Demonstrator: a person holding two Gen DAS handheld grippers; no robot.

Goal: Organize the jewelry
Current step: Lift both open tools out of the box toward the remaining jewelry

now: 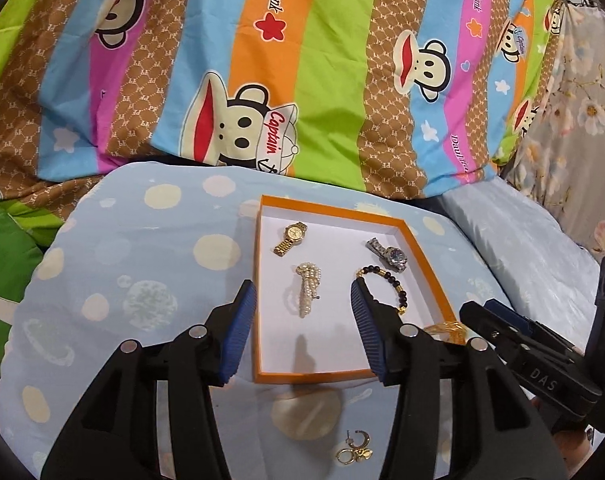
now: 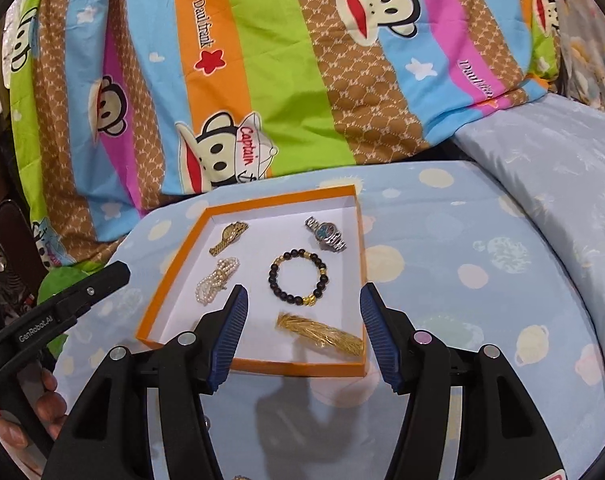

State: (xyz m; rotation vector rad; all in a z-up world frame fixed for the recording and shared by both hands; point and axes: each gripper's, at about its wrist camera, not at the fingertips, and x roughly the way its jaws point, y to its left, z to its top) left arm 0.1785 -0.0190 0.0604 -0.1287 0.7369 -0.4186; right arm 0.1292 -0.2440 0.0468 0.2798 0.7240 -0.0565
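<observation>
Striped in orange, green, blue, pink and brown, a cartoon-monkey quilt [image 1: 302, 72] is spread across the far part of the bed. Nearer, a pale blue pillow [image 2: 442, 248] dotted with cream circles is seen, and on it an orange-rimmed tray [image 2: 174, 276] with a white floor is set.

The left claw [image 1: 302, 328] is held wide open with nothing gripped, over the tray's near left part. The right claw [image 2: 300, 336] is likewise spread wide and empty, above the tray's near edge.

Five pieces are laid apart in the tray. A gold bangle [image 2: 322, 334] lies by the near right corner. A black bead bracelet [image 2: 298, 282] with gold spacers is placed mid-tray. A pearl strand [image 2: 216, 280] is bunched along the left side. A silver watch [image 2: 326, 234] is found at the far right corner, a gold watch [image 2: 229, 237] toward the far left.

Outside the tray, gold earrings [image 1: 354, 450] rest on the pillow, just short of its near edge.
</observation>
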